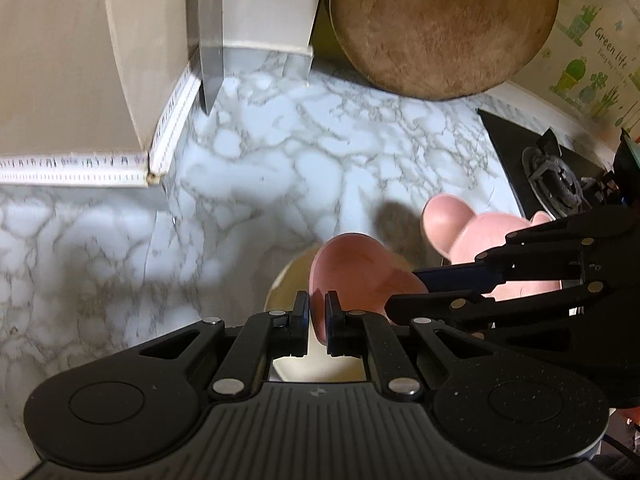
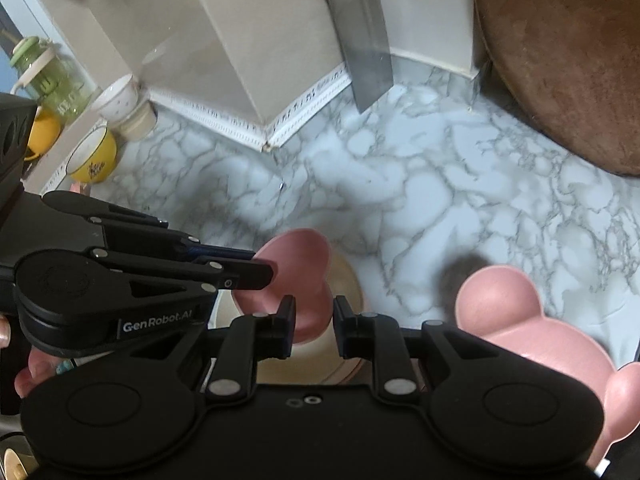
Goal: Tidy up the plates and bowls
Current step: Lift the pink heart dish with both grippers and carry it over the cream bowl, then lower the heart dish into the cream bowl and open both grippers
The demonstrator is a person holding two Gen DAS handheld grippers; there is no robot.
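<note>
Jaws of left gripper [image 1: 317,312] hide pink plate's [image 1: 356,276] rim.

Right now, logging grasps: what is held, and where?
Left gripper pinches the pink ear-shaped plate by its rim edge; right gripper open, holds nothing.

Counts of kitchenware being shown on the marble counter

Two pink eared plates [image 2: 294,276] [image 2: 532,320], one cream bowl [image 2: 344,276], one cleaver [image 2: 366,40] and one round wooden board [image 2: 568,60] are being shown; at far left, two yellow bowls [image 2: 94,160] [image 2: 42,130], two stacked cups [image 2: 128,108] and one green jug [image 2: 48,76] are being counted.
</note>
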